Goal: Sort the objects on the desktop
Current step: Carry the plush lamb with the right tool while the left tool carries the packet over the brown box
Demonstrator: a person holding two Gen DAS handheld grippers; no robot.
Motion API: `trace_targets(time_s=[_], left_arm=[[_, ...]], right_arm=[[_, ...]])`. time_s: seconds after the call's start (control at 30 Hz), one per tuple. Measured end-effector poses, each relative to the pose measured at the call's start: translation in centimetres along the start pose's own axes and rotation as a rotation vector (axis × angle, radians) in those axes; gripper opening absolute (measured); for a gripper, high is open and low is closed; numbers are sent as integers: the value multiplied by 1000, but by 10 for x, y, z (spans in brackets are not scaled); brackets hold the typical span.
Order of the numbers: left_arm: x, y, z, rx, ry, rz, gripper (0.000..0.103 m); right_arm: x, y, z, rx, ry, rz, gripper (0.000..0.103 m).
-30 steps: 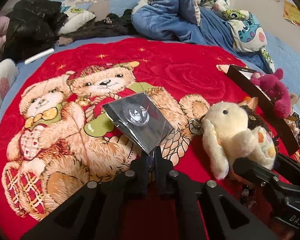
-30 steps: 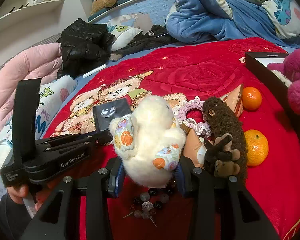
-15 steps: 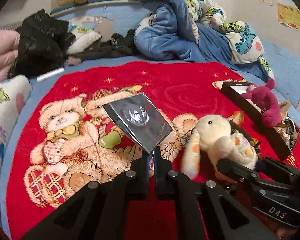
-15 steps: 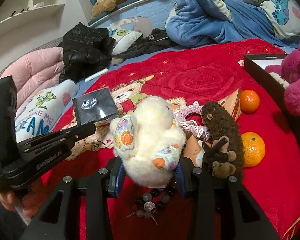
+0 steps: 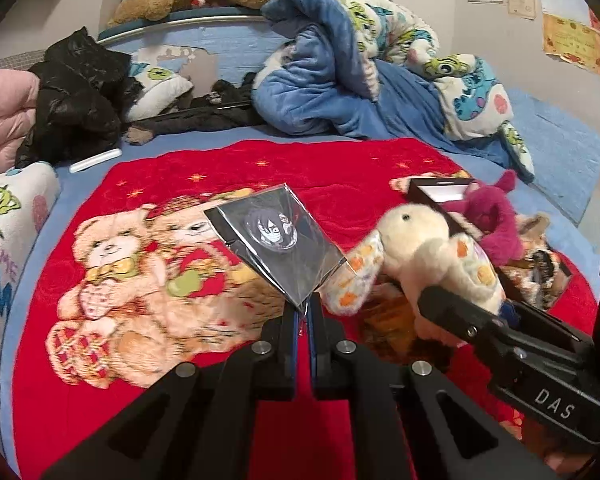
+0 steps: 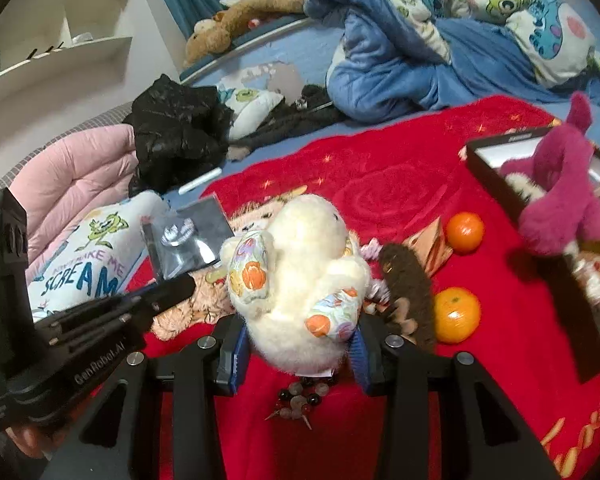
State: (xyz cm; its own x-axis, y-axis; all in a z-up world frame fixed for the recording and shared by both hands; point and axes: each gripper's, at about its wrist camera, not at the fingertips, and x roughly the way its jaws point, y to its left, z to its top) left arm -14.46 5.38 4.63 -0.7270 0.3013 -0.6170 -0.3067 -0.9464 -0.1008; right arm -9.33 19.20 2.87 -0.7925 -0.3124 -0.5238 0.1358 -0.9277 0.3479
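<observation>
My left gripper is shut on the corner of a clear sleeve holding a dark badge card, raised above the red bear blanket. In the right wrist view the same badge card hangs at the left above that gripper's fingers. My right gripper is shut on a cream plush rabbit with patterned ears, lifted off the blanket. From the left wrist view the rabbit sits at the right with the right gripper's finger under it.
A black open box with a magenta plush stands at the right. Two oranges, a brown plush, a bead bracelet and a paper packet lie on the red blanket. Bedding and a black jacket pile up behind.
Both grippers have risen with their loads: the badge card and the rabbit now sit higher over the blanket. The left gripper has drawn back, showing more of the bed's far end.
</observation>
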Motion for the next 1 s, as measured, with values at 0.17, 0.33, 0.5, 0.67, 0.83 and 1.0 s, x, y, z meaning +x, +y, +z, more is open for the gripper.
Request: trace_targets(time_s=[0.17, 0.33, 0.5, 0.67, 0.83, 1.0], left_arm=[[-1, -54, 6, 31, 6, -51, 4], [1, -120, 11, 52, 13, -128, 4], [1, -195, 10, 103, 3, -194, 4], [11, -241, 11, 118, 9, -240, 4], [29, -266, 12, 129, 30, -267, 4], [53, -287, 13, 139, 44, -260, 4]], right_arm=[[-30, -27, 15, 43, -53, -31, 40], [-77, -73, 34, 76, -129, -114, 40], [-125, -125, 43, 69, -194, -217, 40], [-151, -176, 42, 142, -223, -246, 40], [-157, -200, 37, 147, -213, -262, 40], [-153, -216, 36, 161, -198, -274, 40]])
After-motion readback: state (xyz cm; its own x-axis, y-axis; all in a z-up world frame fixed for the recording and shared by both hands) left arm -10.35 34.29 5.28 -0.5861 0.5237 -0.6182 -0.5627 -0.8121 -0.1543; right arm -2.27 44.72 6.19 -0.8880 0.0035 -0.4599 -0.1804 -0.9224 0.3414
